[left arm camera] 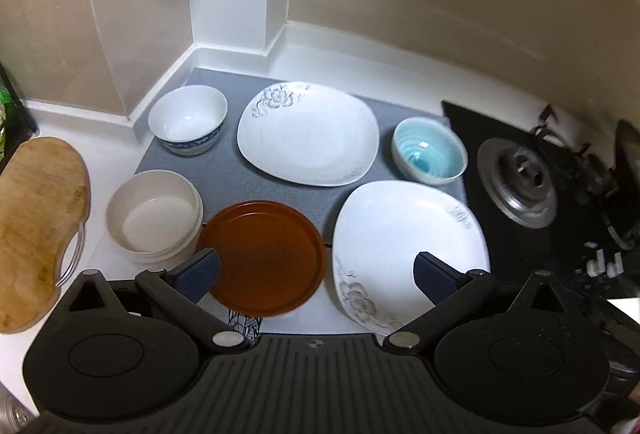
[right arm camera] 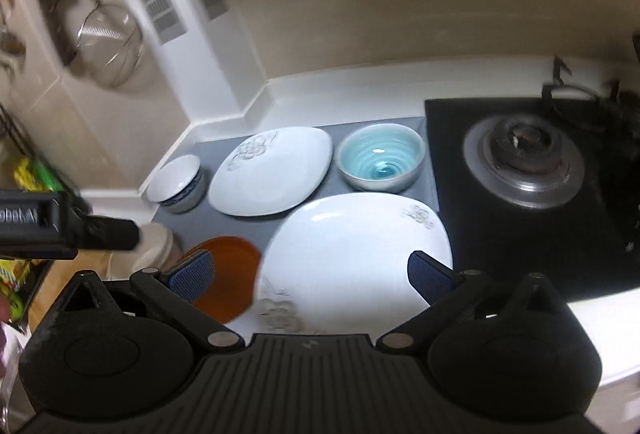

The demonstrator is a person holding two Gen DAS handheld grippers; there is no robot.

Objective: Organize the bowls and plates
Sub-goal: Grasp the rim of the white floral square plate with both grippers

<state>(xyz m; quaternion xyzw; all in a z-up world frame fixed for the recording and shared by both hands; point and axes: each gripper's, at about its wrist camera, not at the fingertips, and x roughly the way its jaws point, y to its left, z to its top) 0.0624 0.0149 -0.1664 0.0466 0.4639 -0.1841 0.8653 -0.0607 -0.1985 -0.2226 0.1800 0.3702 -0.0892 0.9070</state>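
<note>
The dishes lie spread in a single layer, none stacked, which suggests sorting has not begun. Landmark: the grey mat (left arm camera: 224,178) on the worktop (left arm camera: 108,170).

- Far white plate (left arm camera: 308,134): on the mat, centre rear.
- Blue-and-white bowl (left arm camera: 188,124): on the mat's rear left corner.
- Turquoise bowl (left arm camera: 430,154): on the mat's right edge, beside the gas hob (left arm camera: 520,186).
- Near white plate (left arm camera: 408,254): overhanging the mat's front right corner.
- Brown plate (left arm camera: 264,258): overlapping the mat's front edge.
- Beige bowl (left arm camera: 154,218): just off the mat's left side; it appears to be two nested bowls.

Both tools hover above the mat's front edge, touching nothing. The left gripper (left arm camera: 318,274) has its jaws wide apart over the brown plate and near white plate; the right gripper (right arm camera: 312,276) is likewise spread, mainly over the near white plate. This posture suits choosing a first dish.

View differences: the left wrist view shows the beige bowl whole and a wooden cutting board (left arm camera: 38,230) left of the mat. The right wrist view hides most of that bowl but shows the left tool's body from the side and more of the hob.
</note>
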